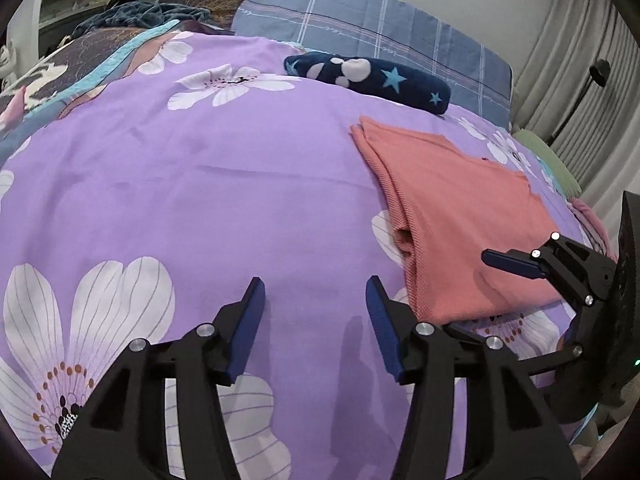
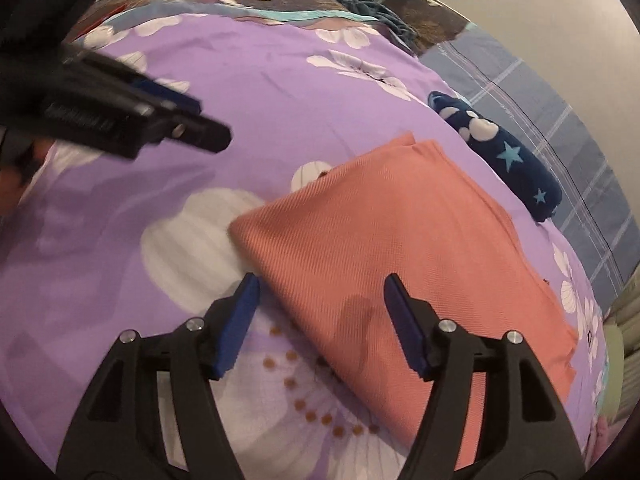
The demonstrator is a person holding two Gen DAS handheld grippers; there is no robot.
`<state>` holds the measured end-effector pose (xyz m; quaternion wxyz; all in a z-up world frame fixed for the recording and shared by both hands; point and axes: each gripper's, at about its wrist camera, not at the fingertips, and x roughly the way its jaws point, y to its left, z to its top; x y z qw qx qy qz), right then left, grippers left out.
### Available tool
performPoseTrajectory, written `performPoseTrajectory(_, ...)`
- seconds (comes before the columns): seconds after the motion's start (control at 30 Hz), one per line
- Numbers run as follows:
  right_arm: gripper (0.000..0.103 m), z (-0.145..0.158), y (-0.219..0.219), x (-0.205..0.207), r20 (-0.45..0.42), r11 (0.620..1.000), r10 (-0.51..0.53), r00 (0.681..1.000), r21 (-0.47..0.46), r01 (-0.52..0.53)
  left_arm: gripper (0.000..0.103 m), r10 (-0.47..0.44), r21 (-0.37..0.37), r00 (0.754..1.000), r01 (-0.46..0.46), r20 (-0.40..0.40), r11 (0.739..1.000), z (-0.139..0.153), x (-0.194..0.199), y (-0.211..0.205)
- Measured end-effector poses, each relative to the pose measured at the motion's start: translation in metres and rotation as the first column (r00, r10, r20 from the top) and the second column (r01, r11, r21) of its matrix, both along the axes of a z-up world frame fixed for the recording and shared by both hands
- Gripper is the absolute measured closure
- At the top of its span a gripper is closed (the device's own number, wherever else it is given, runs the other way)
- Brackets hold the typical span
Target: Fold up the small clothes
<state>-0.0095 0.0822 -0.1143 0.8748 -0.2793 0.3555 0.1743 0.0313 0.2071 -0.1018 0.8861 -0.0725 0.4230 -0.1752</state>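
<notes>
Fingers apart on left gripper (image 1: 316, 312) and right gripper (image 2: 320, 304), empty, over folded coral garment (image 2: 400, 256), purple floral bedspread (image 1: 200, 180)

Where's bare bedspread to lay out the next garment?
Free: the wide purple stretch of bedspread left of the pink garment, running from the left gripper up toward the quilt edge. Crowded: the right side, where the pink garment, the navy star roll behind it and the right gripper sit.
</notes>
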Motion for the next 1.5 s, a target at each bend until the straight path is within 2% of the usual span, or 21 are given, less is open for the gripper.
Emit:
performPoseTrajectory(0.13,0.040,-0.001,0.011,0.009,0.034,1.000,-0.019,0.999,-0.013,0.019,0.047,0.020,-0.030,1.000,-0.020,-0.013,0.999,-0.002,0.004,0.005)
performPoseTrajectory(0.33,0.043,0.001,0.010,0.018,0.003,0.998,-0.055,0.998,0.045,0.054,0.044,0.024,-0.032,1.000,-0.025,-0.014,0.999,-0.005,0.007,0.005)
performPoseTrajectory(0.4,0.048,0.000,0.012,0.018,0.003,0.997,-0.054,0.999,0.048,0.054,0.044,0.028,-0.035,1.000,-0.029,-0.014,0.999,-0.006,0.008,0.005)
performPoseTrajectory(0.5,0.060,0.000,0.020,0.018,0.020,0.999,-0.036,0.999,0.029,0.036,0.042,0.027,-0.041,1.000,-0.027,-0.011,0.999,-0.005,0.010,0.005)
performPoseTrajectory(0.63,0.068,-0.001,0.026,0.017,0.042,1.000,-0.019,0.999,0.006,0.019,0.041,0.027,-0.063,1.000,-0.027,-0.013,0.998,-0.005,0.011,0.007)
performPoseTrajectory(1.13,0.069,0.001,0.008,0.000,0.021,0.999,-0.032,0.999,0.006,0.032,0.036,0.005,-0.100,1.000,-0.006,-0.011,0.995,-0.005,0.010,0.008)
performPoseTrajectory(1.3,0.067,-0.006,0.018,-0.010,0.074,0.997,-0.024,0.997,-0.065,0.028,0.036,-0.029,-0.164,0.999,0.025,-0.019,0.986,-0.002,0.018,0.002)
performPoseTrajectory(1.5,0.068,-0.009,0.039,0.008,0.129,0.991,-0.059,0.990,-0.109,0.073,0.039,-0.066,-0.229,0.998,0.063,-0.005,0.971,0.006,0.042,-0.006)
